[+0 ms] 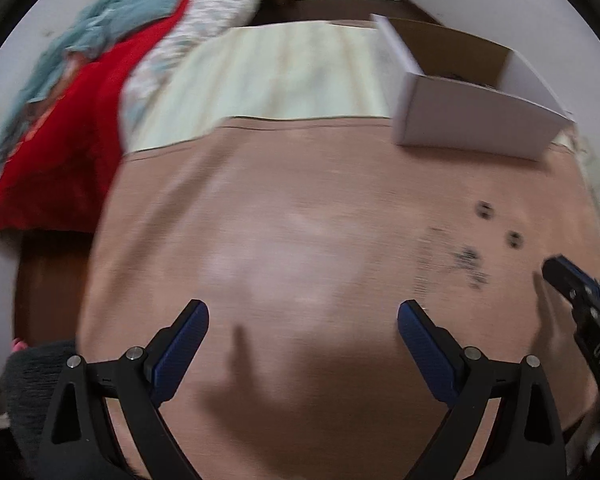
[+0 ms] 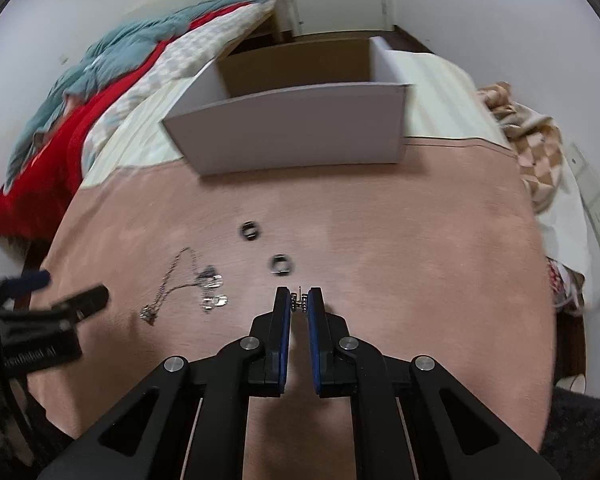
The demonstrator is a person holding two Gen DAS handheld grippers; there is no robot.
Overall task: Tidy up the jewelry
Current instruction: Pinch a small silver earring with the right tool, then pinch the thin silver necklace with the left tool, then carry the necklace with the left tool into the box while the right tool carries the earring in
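Earring (image 2: 300, 303) pinched in the right hand-held gripper (image 2: 299, 300) near two rings (image 2: 281, 264); left hand-held gripper (image 1: 303, 322) wide open, empty above the surface (image 1: 300, 200).

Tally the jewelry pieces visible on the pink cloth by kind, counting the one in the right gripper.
Rings: 2, and
Chain necklace: 1
Clear-stone pieces beside the necklace: 2, and, kind too blurred to tell
Small piece clamped in the right gripper: 1
Total: 6
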